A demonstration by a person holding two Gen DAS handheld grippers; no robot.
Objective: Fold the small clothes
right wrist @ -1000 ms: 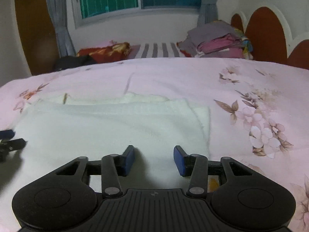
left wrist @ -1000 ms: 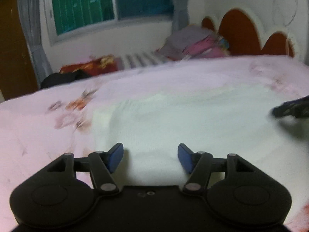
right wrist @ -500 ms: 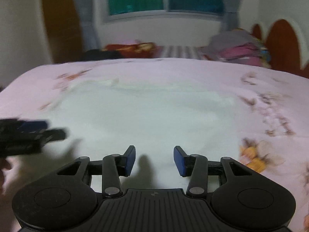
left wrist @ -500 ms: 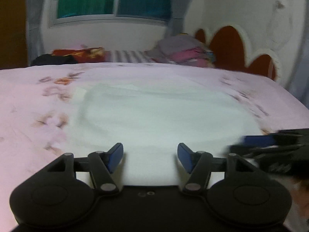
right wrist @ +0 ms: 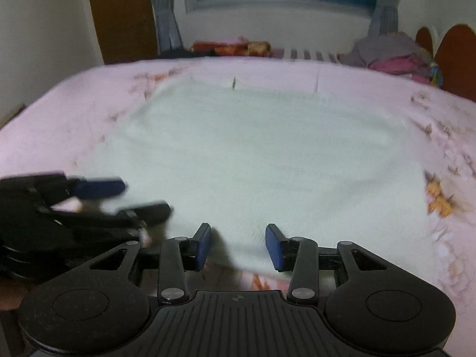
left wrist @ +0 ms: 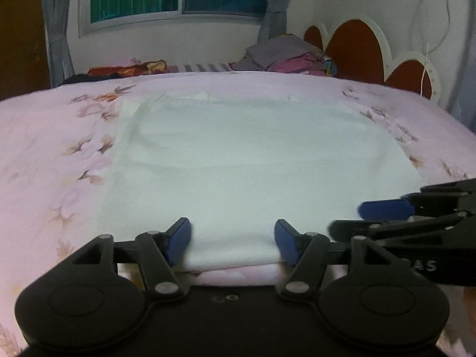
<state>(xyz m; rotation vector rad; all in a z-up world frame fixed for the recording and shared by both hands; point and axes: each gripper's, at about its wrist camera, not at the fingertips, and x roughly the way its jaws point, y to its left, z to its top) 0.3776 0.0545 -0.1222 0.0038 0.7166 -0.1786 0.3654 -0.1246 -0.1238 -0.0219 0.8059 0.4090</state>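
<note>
A white garment lies flat on the pink floral bedsheet; it also shows in the right wrist view. My left gripper is open, its blue pads either side of the garment's near hem. My right gripper is open at the same near hem, further right. The right gripper shows at the right edge of the left wrist view, and the left gripper at the left edge of the right wrist view. The two grippers are close side by side.
A pile of folded clothes sits at the far side of the bed by the red scalloped headboard. A red-orange cloth lies at the far left below the window. A brown door stands left.
Both grippers have drawn back from the garment's sides to its near hem and come close together. Both stay open.
</note>
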